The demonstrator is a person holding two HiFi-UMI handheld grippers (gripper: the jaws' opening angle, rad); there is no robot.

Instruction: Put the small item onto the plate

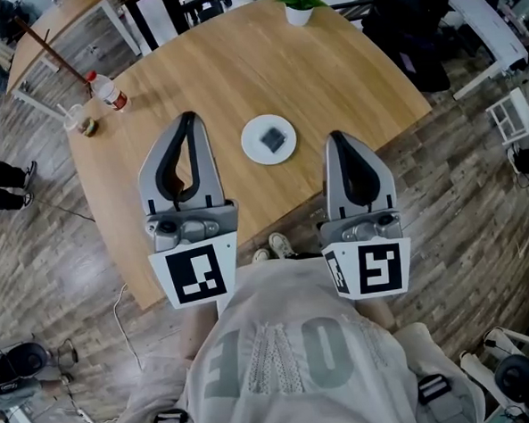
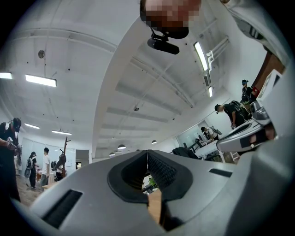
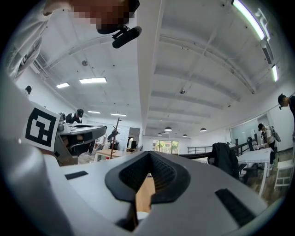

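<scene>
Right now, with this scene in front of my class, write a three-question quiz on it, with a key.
1. True or false: the small item lies on the plate.
2. What stands at the far edge of the table? A) a potted plant B) a kettle C) a lamp
3. Fill in: the left tongs and the right tongs are both ____, with nothing in them.
Key: 1 true; 2 A; 3 shut.

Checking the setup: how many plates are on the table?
1: a white plate, central on the table, small dark item on it. Some tabletop is hidden.
</scene>
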